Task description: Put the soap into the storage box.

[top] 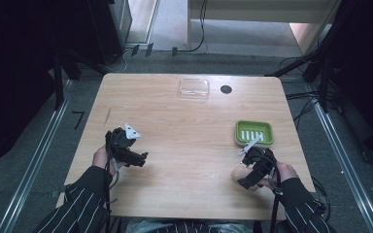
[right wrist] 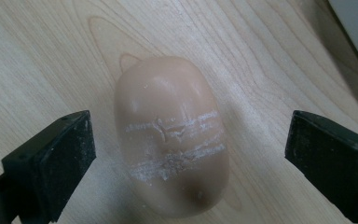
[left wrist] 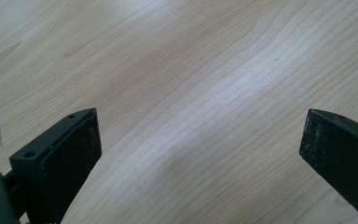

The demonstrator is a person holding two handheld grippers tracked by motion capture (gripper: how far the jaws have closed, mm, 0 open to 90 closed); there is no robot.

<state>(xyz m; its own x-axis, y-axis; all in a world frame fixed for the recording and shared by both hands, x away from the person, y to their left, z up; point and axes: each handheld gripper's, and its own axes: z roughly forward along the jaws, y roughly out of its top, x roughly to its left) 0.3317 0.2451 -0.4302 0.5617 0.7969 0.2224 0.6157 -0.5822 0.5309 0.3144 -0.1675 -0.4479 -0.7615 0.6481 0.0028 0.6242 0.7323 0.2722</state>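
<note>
Soap, a smooth tan oval bar scored with chalky white scratches, lies on the pale wood-grain table between my right gripper's spread jaws; my left gripper gapes likewise.

The table is pale, matt wood with visible grain. The soap looks smooth and waxy, scuffed with white scratches. Near the far edge, a clear glossy plastic box.

My left gripper hangs low with fingers spread wide; my right gripper, fingers equally apart, seems tilted downward.
</note>
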